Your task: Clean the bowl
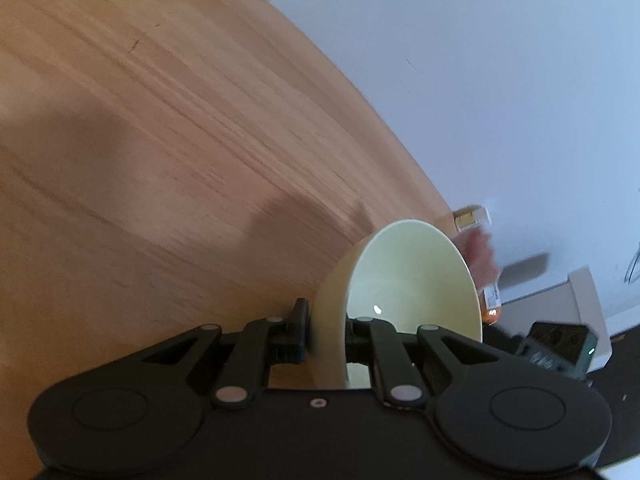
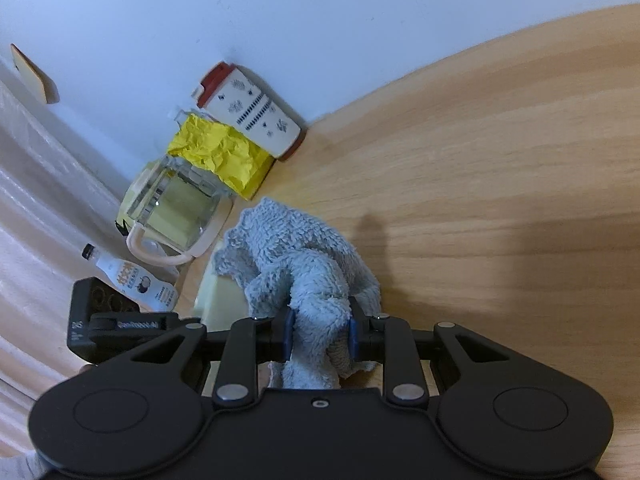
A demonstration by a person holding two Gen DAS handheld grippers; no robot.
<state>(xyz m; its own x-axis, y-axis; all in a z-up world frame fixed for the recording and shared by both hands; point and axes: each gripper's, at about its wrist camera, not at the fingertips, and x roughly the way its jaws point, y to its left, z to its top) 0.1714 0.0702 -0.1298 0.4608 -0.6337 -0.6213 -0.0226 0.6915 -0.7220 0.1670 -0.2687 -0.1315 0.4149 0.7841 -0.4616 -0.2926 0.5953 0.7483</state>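
The left gripper (image 1: pixel 326 338) clenches the pale bowl (image 1: pixel 412 280) by its rim. The right gripper (image 2: pixel 320 336) grasps a grey cloth (image 2: pixel 304 264) — the bottle (image 2: pixel 136 278) label's writing is unreadable.

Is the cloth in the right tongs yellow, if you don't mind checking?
No, the cloth clamped in the right tongs is pale blue-grey; the yellow thing is crumpled paper by the wall.

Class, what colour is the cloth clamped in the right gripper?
The cloth is light grey-blue terry; it shows best in the right wrist view.

Pale green bowl (image 1: pixel 412 280), grey-blue cloth (image 2: pixel 308 264), crumpled yellow paper (image 2: pixel 220 152).
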